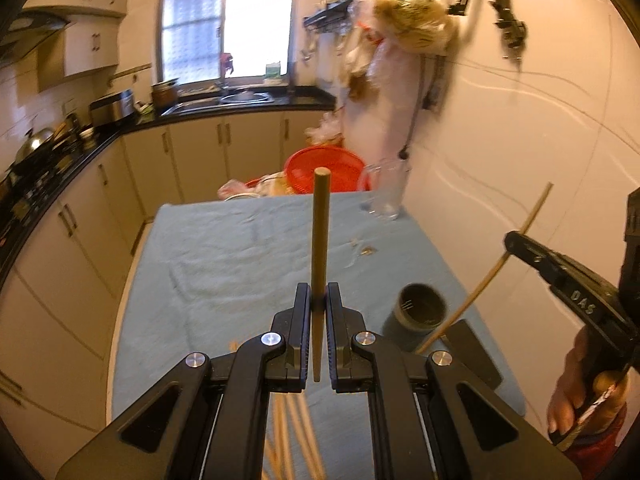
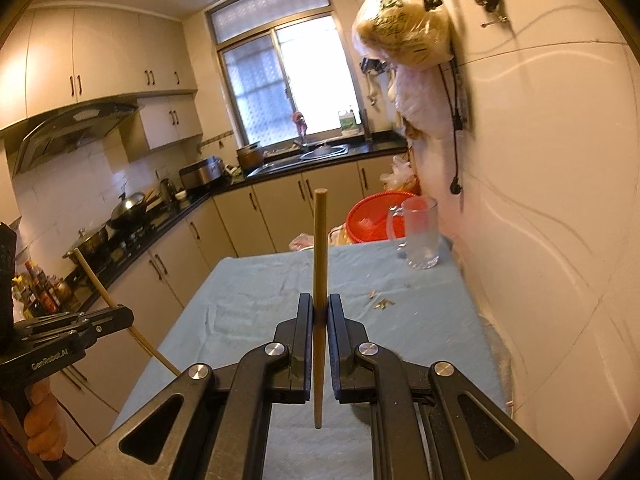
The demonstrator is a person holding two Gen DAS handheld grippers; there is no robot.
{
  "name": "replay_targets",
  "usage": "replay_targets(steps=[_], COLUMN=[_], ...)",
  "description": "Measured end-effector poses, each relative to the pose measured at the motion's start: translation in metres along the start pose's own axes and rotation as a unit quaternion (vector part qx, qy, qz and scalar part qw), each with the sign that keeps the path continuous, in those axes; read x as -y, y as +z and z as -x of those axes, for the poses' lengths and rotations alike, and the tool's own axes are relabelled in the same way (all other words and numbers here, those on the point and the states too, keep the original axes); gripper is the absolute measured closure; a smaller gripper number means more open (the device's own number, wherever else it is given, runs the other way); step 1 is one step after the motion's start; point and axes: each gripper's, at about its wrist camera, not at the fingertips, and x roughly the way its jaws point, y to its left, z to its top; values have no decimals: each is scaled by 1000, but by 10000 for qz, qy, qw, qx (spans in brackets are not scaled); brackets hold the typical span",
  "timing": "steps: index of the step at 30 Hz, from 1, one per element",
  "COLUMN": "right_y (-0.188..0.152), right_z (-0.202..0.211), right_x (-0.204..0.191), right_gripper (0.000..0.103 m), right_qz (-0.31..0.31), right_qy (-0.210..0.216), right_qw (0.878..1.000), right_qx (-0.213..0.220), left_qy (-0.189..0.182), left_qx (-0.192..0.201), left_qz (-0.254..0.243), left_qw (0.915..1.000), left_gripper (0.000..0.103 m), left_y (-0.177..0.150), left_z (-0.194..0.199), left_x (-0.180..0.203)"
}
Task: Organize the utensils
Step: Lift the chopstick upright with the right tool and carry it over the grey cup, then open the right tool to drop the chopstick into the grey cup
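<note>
Jaws of the left gripper (image 1: 318,300) and right gripper (image 2: 320,308) closed — each pinching one upright chopstick (image 1: 321,232).

The loose chopsticks (image 1: 288,440) lay mostly hidden under the left gripper (image 1: 319,296); the hanging bags (image 1: 404,40) were blurred.

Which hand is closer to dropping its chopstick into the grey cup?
Probably the right: seen from the left wrist, the right tongs hold their chopstick slanting just beside the grey cup. The left tongs' chopstick points away.
</note>
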Motion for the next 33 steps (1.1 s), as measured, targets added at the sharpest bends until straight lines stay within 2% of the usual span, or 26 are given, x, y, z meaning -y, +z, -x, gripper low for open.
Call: replay_targets(steps=[10, 15, 19, 27, 33], right_y=[32, 34, 25, 0, -5], right_z=[4, -15, -39, -87, -99], right_x=[36, 51, 63, 88, 97], right_gripper=[95, 95, 95, 95, 95], right_qz=[-179, -290, -389, -642, -727], right_qy=[-199, -250, -286, -273, -286], right_qw=[9994, 9992, 9988, 9954, 9942], right_qx=[212, 116, -117, -663, -738], left_qy=[-559, -780, -911, -792, -789], left_qx=[52, -42, -274, -497, -647], left_qz=[-176, -160, -88, 65, 110], left_qw=[9983, 9968, 9954, 9956, 9947], left_gripper=[96, 96, 96, 96, 96], left_y=[41, 51, 48, 36, 36], left_z=[-23, -49, -81, -129, -145], left_x=[59, 81, 92, 92, 90])
